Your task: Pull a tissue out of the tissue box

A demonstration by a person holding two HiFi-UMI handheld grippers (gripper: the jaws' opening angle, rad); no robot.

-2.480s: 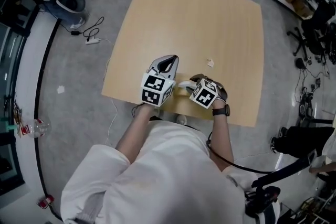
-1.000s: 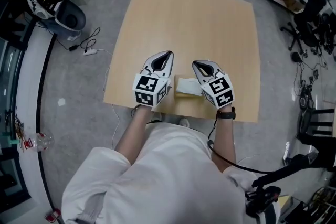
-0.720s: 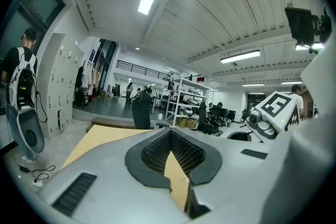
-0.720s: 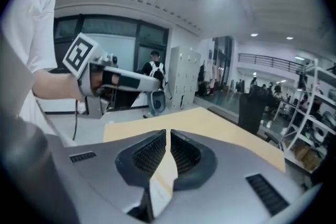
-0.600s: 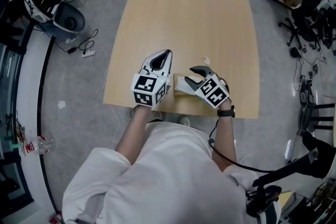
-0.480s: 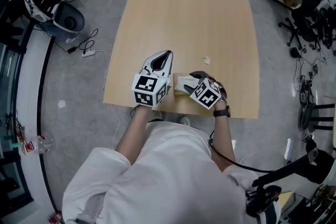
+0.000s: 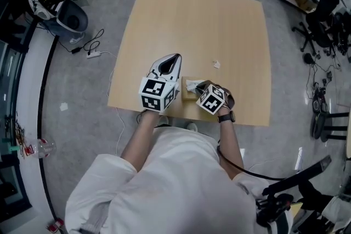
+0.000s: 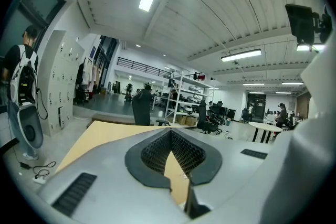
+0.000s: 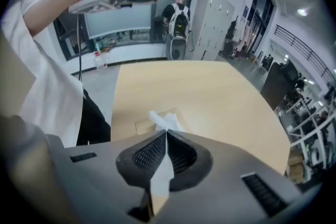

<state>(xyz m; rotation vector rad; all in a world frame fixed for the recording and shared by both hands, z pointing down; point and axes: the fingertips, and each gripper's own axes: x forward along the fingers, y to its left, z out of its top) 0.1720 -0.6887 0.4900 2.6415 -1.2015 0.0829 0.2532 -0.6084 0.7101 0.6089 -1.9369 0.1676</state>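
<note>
Table [image 7: 219,19]: wood top, work kept at near edge, in easy reach. Tissue box [image 7: 187,97]: flat on table betw. the two grippers, slot up. L gripper [image 7: 176,56]: jaws together, nothing in them, parked just beside box, prob. to steady it if it lifts. R gripper [image 7: 198,86]: tilted down over slot, jaws just closed, pinched tight on tissue [image 9: 167,119]. Sheet runs betw. pads, remainder in box. Pull not yet made. Small paper scrap [image 7: 216,64]: further back, apart, not involved.

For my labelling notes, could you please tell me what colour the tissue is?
White; the tissue shows best in the right gripper view.
</note>
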